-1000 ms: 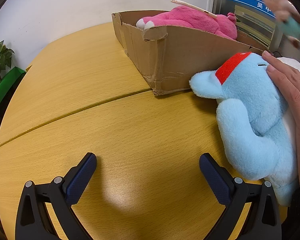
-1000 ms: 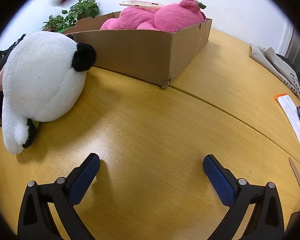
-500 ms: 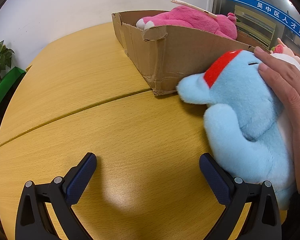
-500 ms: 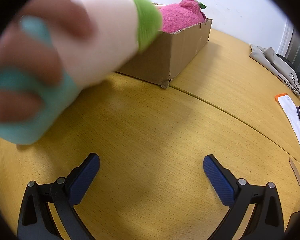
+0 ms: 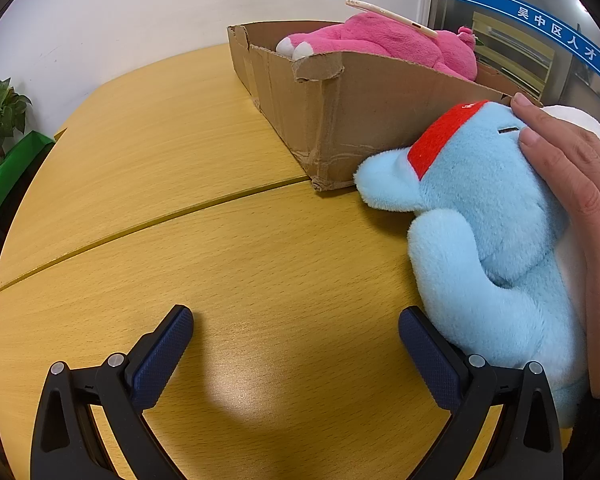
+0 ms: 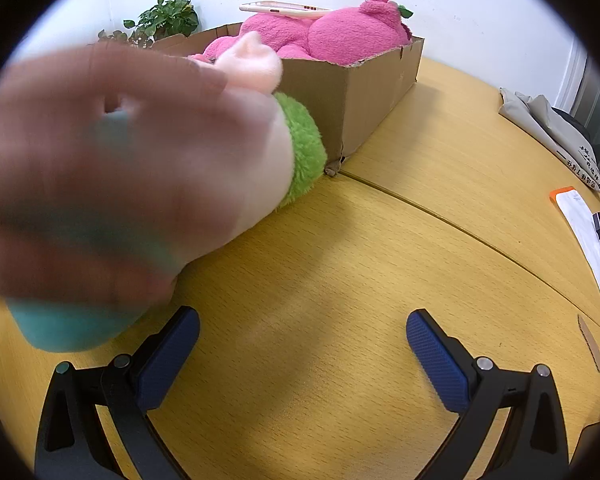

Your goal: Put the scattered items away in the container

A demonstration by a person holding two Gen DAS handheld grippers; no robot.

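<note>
Bare bench (image 5: 204, 240) lies open ahead of the left hand-held gripper (image 5: 296, 354), its jaws spread wide; a blue plush (image 5: 488, 232) crowds its right finger. A blurred hand (image 6: 112, 176) (holding a soft toy) blocks the right hand-held gripper's (image 6: 303, 354) left side, with the cardboard box (image 6: 360, 100) beyond.

Table (image 5: 228, 240) looks like smooth satin woodgrain laminate, the box (image 5: 364, 120) is rough matt cardboard, blue toy (image 5: 488, 216) is fuzzy plush.
</note>
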